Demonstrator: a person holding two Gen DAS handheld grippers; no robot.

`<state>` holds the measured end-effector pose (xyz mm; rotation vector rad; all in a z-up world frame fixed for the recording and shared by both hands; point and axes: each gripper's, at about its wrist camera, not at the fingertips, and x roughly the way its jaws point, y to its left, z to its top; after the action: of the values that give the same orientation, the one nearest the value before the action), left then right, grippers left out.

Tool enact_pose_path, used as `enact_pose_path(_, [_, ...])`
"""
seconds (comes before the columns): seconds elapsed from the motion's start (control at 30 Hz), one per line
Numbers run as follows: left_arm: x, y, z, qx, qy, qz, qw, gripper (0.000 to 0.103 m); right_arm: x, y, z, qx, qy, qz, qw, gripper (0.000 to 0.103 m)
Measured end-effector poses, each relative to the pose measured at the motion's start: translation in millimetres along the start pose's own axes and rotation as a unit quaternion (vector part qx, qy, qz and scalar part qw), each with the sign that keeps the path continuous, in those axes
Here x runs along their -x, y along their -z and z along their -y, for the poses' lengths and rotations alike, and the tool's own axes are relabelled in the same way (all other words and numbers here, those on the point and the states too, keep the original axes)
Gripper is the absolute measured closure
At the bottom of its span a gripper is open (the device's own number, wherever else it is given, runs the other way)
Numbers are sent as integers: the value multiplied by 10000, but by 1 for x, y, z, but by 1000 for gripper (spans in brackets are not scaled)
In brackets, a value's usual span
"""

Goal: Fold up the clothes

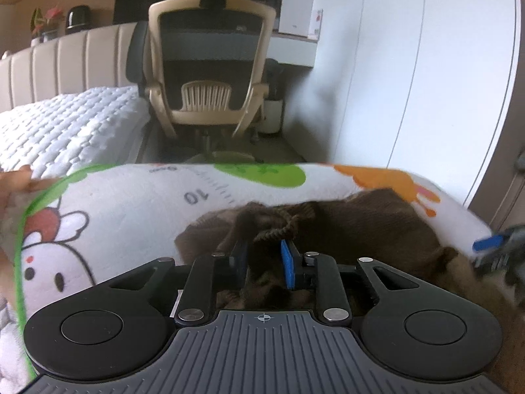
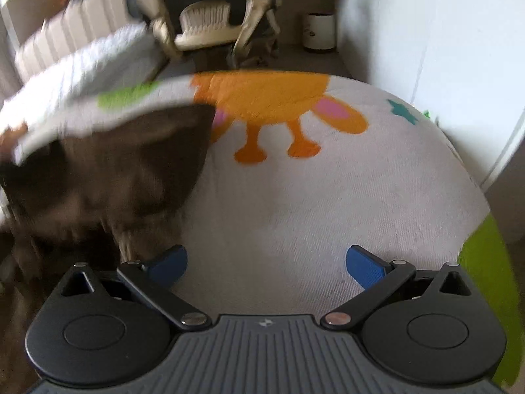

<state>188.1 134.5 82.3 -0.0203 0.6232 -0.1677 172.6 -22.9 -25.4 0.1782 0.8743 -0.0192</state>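
A brown knitted garment (image 1: 354, 226) lies bunched on a white cartoon-print mat (image 1: 137, 210). My left gripper (image 1: 264, 256) is shut on a fold of the brown garment, with a twisted cord of it sticking up between the blue pads. My right gripper (image 2: 265, 267) is open and empty over the bare mat (image 2: 311, 197), just right of the garment (image 2: 108, 177), which is blurred there. The right gripper's blue pad also shows at the right edge of the left wrist view (image 1: 489, 243).
A beige office chair (image 1: 210, 75) stands beyond the mat's far edge. A bed with a white quilted cover (image 1: 65, 124) is at the left. A white wall and cupboard doors (image 1: 426, 65) run along the right. A small white bin (image 2: 320, 32) stands by the wall.
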Motion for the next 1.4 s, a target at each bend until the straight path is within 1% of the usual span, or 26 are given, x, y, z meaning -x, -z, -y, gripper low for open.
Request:
enact_pose_path(0.07, [-6, 11, -6, -99, -82, -265, 9996, 76, 12, -7, -6, 88, 110, 403, 9991, 0])
enact_pose_path(0.1, [-10, 15, -9, -149, -139, -402, 9990, 67, 16, -11, -13, 243, 186, 608, 9977, 0])
enact_pose_path(0.17, [-8, 16, -13, -223, -209, -479, 9984, 53, 19, -17, -30, 537, 229, 1022, 9931, 0])
enact_pose_path(0.2, [-8, 17, -15, -259, -244, -517, 9980, 49, 19, -20, -39, 679, 239, 1229, 9898, 0])
enact_pose_path(0.27, [-4, 16, -19, -313, -291, -548, 9976, 45, 9, -28, -55, 821, 223, 1380, 9868, 0])
enact_pose_path(0.3, [3, 8, -19, -260, -226, -402, 9986, 40, 2, -33, -63, 876, 210, 1426, 9857, 0])
enact_pose_path(0.37, [19, -8, -18, -38, 29, 16, 10000, 31, -15, -41, -78, 1004, 155, 1400, 9849, 0])
enact_pose_path(0.4, [24, -16, -17, 136, 282, 196, 9993, 29, -29, -43, -85, 1126, 140, 1237, 9858, 0])
enact_pose_path(0.47, [24, -26, -16, 539, 1002, 381, 9928, 26, -57, -40, -99, 1510, 410, 835, 9841, 0])
enact_pose_path(0.5, [17, -27, -15, 748, 1355, 337, 9874, 22, -64, -37, -100, 1593, 486, 742, 9832, 0])
enact_pose_path(0.53, [5, -25, -13, 906, 1606, 179, 9827, 19, -68, -35, -99, 1608, 511, 716, 9831, 0])
enact_pose_path(0.57, [-11, -22, -11, 971, 1649, -66, 9815, 18, -66, -35, -97, 1554, 506, 690, 9841, 0])
enact_pose_path(0.63, [-40, -12, -13, 964, 1218, -513, 9865, 20, -51, -36, -90, 1458, 516, 693, 9855, 0])
enact_pose_path(0.67, [-51, -7, -18, 955, 941, -670, 9887, 23, -46, -34, -86, 1497, 584, 662, 9848, 0])
enact_pose_path(0.7, [-60, -3, -24, 970, 717, -784, 9896, 29, -44, -30, -81, 1578, 728, 571, 9831, 0])
enact_pose_path(0.73, [-61, 0, -32, 1056, 674, -782, 9890, 31, -43, -26, -76, 1656, 896, 456, 9810, 0])
enact_pose_path(0.77, [-58, 0, -38, 1166, 748, -756, 9875, 31, -42, -22, -70, 1733, 1064, 342, 9785, 0])
enact_pose_path(0.8, [-54, -1, -43, 1257, 751, -747, 9864, 25, -39, -17, -63, 1708, 1199, 264, 9776, 0])
enact_pose_path(0.83, [-47, 0, -44, 1250, 577, -759, 9876, 18, -29, -9, -55, 1608, 1236, 271, 9788, 0])
enact_pose_path(0.9, [-28, 6, -40, 966, 252, -691, 9926, 15, -2, 9, -39, 1388, 1219, 359, 9821, 0])
enact_pose_path(0.93, [-14, 11, -37, 741, 225, -621, 9951, 15, 11, 18, -32, 1278, 1210, 403, 9836, 0])
enact_pose_path(1.0, [20, 27, -24, 252, 252, -454, 9983, 9, 41, 40, -20, 1132, 1194, 519, 9850, 0])
enact_pose_path(1.07, [55, 47, -9, -294, 321, -317, 9986, 9, 78, 70, -20, 1194, 1179, 712, 9832, 0])
enact_pose_path(1.17, [105, 85, 16, -993, 351, -162, 9943, 8, 125, 111, -23, 1488, 1117, 977, 9777, 0])
enact_pose_path(1.27, [140, 121, 37, -1265, 504, -147, 9906, 7, 156, 146, -30, 1552, 827, 996, 9794, 0])
enact_pose_path(1.4, [165, 154, 63, -1380, 871, -193, 9864, 7, 174, 182, -45, 1452, 235, 822, 9857, 0])
